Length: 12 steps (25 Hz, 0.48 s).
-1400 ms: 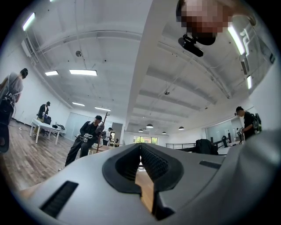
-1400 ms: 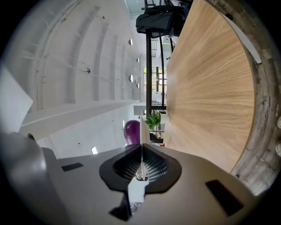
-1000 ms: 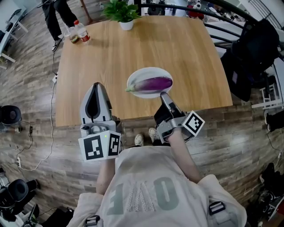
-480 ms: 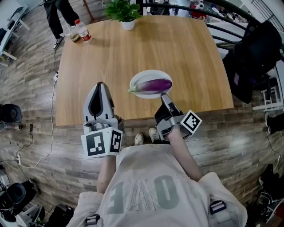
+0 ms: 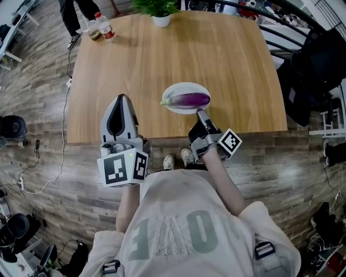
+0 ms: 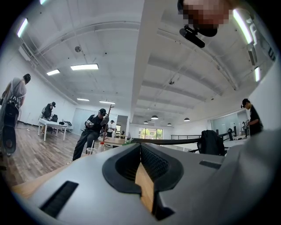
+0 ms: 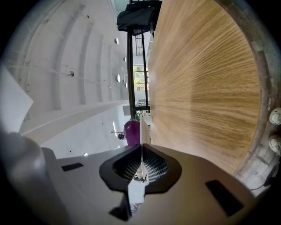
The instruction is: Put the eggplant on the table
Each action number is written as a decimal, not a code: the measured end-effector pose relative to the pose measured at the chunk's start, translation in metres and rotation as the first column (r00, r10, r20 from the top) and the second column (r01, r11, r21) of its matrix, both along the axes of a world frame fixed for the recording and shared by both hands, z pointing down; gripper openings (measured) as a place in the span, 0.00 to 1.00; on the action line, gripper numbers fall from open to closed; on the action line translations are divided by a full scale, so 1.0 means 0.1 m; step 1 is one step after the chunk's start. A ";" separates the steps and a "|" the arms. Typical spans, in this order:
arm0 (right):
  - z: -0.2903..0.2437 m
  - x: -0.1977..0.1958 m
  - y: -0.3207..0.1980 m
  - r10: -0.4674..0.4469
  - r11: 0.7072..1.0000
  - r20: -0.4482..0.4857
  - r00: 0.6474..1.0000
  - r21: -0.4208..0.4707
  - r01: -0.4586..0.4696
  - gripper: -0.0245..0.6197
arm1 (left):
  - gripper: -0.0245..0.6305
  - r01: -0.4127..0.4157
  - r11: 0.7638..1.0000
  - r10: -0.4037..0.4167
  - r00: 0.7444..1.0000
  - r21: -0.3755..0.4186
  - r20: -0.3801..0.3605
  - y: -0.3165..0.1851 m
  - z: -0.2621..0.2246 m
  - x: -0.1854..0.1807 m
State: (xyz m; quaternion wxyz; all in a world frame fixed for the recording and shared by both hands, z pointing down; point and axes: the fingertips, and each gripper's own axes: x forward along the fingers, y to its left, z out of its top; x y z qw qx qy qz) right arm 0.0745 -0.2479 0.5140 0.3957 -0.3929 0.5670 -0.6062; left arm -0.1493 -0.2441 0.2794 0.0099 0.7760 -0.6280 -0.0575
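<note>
Over the table [image 5: 135,65], right fingers [image 5: 203,117] pinching the plate [image 5: 186,85] have sunk; left fingers [image 5: 120,111] clenched.

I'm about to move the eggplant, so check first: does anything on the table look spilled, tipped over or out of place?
Nothing stands out. The eggplant lies whole on the white plate, which sits fully on the table. The bottle and potted plant at the far edge stand upright, and no spill shows on the wood.

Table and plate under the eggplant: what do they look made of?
Table: wood or wood-look laminate, matte, showing straight light-brown grain. Plate: likely glazed ceramic, perhaps melamine; plain white, smooth, no pattern visible.
</note>
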 end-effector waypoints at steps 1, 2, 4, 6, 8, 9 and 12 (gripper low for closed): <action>0.06 0.00 0.01 0.003 1.000 0.003 1.000 -0.012 -0.003 0.08 | 0.05 0.006 1.000 -0.006 1.000 0.000 0.003 0.01 0.00 -0.02; 0.12 0.00 0.01 0.005 1.000 0.004 1.000 -0.024 -0.005 0.08 | 0.05 0.011 1.000 -0.011 1.000 -0.001 0.005 0.01 0.00 -0.03; 0.22 0.01 0.03 0.006 0.999 -0.001 1.000 -0.047 -0.006 0.08 | 0.05 0.019 1.000 -0.019 1.000 -0.004 0.009 0.02 0.01 -0.05; 0.30 0.02 0.03 0.003 0.998 -0.010 1.000 -0.066 -0.004 0.08 | 0.05 0.024 1.000 -0.024 1.000 -0.007 0.012 0.02 0.02 -0.06; 0.39 0.01 0.04 -0.004 0.996 -0.018 1.000 -0.085 0.002 0.08 | 0.05 0.027 1.000 -0.027 1.000 -0.011 0.014 0.03 0.02 -0.06; 0.43 0.01 0.04 -0.008 0.996 -0.021 1.000 -0.093 0.006 0.08 | 0.05 0.027 1.000 -0.027 1.000 -0.013 0.015 0.04 0.03 -0.05; 0.56 0.01 0.04 -0.014 0.994 -0.024 1.000 -0.109 0.012 0.08 | 0.05 0.028 0.999 -0.027 0.999 -0.019 0.020 0.05 0.05 -0.06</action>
